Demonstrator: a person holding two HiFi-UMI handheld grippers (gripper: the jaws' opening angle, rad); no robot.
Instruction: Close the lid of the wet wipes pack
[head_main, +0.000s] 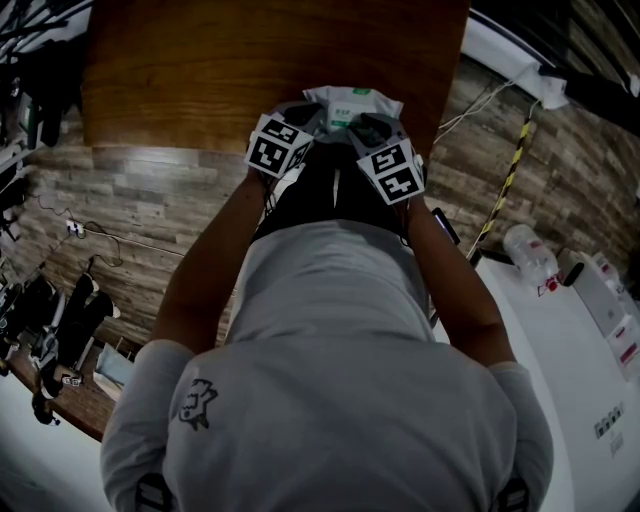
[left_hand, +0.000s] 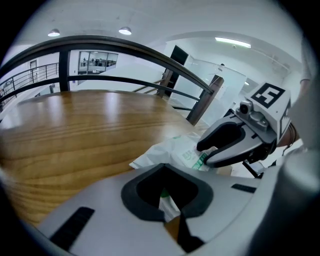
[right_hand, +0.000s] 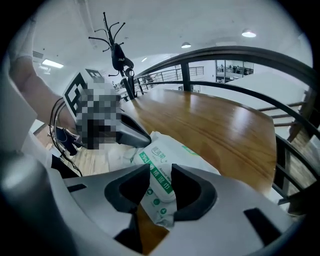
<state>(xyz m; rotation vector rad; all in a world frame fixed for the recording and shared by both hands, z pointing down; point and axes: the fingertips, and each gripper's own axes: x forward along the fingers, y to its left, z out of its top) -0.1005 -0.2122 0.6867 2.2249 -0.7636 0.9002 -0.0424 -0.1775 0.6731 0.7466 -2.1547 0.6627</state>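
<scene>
A person's grey cotton T-shirt (head_main: 330, 380) fills the near foreground, bare forearms reaching to two grey plastic grippers with black-and-white marker cubes. The left gripper (left_hand: 165, 169) has its dark rubbery jaws clenched on a thin crimped edge of the white soft-film wet wipes pack with green print (left_hand: 176, 150). The right gripper (right_hand: 159, 172) has its jaws grasping the pack's rumpled end, pads against both sides. The pack lies flat on the glossy, wood-grain table (head_main: 200, 80) near its front edge.
</scene>
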